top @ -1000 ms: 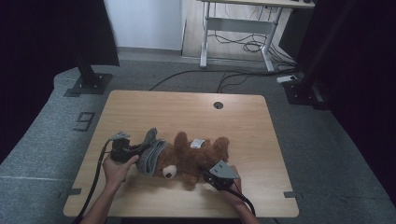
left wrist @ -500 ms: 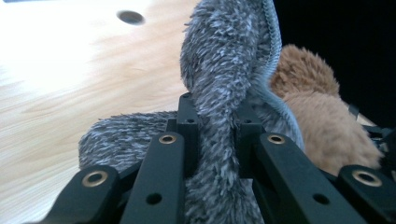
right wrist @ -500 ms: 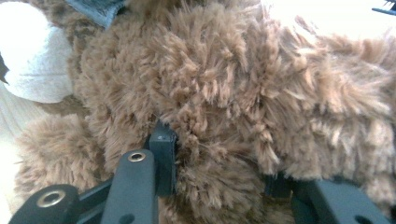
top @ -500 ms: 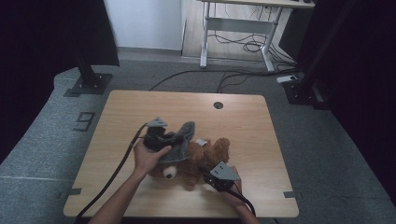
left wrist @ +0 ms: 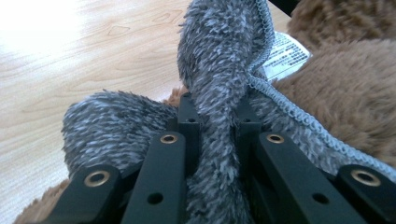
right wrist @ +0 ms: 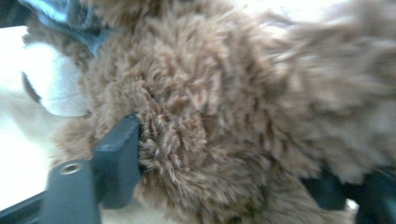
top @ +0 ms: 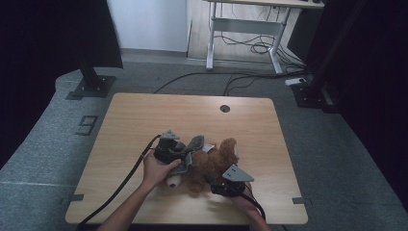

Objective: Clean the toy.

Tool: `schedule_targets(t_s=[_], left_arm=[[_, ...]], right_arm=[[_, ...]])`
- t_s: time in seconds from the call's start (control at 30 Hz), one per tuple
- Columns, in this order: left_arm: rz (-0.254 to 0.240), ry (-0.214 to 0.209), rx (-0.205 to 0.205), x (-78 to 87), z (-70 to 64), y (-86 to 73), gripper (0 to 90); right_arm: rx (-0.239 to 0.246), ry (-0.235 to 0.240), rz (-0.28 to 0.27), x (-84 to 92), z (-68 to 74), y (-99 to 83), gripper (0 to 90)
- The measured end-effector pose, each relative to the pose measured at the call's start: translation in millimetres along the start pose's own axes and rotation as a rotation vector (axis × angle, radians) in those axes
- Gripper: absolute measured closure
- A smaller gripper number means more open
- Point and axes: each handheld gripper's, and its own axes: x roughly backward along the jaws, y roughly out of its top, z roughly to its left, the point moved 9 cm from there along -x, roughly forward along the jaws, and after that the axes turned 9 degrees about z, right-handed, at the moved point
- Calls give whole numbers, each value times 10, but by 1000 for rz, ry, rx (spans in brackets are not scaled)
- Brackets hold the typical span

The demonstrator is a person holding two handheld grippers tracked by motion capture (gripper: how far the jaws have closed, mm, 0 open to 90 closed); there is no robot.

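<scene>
Left gripper (left wrist: 212, 140) is pinching a fold of the grey cloth (left wrist: 219, 60) tight – jaws squeezed right together on it, holding it up over the bear (top: 211, 163), which lies mid-table with its long axis running left-right and its white muzzle at the left end. Right gripper (top: 228, 185) sits at the bear's near side; its jaws have just been opening, with a wad of brown fur between them. The cloth hangs on the bear's left half, so the left hand does the draping.
</scene>
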Motion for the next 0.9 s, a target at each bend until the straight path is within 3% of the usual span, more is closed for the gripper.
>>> schedule_targets(t_s=[0.13, 0.3, 0.43, 0.57, 0.63, 0.7, 0.73, 0.8, 0.83, 0.9], left_arm=[[-34, 1, -15, 26, -58, -80, 788], [-54, -19, -36, 67, -158, -178, 788], [-65, -11, -42, 62, -185, -197, 789], [-72, -14, -48, 60, -210, -217, 789], [-76, -21, -51, 66, -218, -227, 789], [-84, -30, -49, 75, -227, -241, 789], [-86, -36, -49, 81, -231, -250, 789], [-99, -39, -56, 95, -240, -272, 789], [-110, -39, -61, 100, -244, -281, 788], [-130, -36, -71, 101, -249, -292, 788]], right_arm=[[-76, 39, -31, 215, -140, 39, 158], [-152, 44, -85, 514, -391, 117, 127], [-150, 48, -95, 615, -433, 256, 109], [-119, 103, -104, 600, -331, 501, 105], [-106, 143, -76, 551, -275, 555, 122], [-86, 168, 8, 435, -224, 510, 126], [-69, 188, 74, 331, -176, 424, 129], [-48, 186, 188, 158, -103, 218, 128], [-52, 216, 224, 84, -25, 96, 130], [-64, 192, 233, 8, 20, -31, 165]])
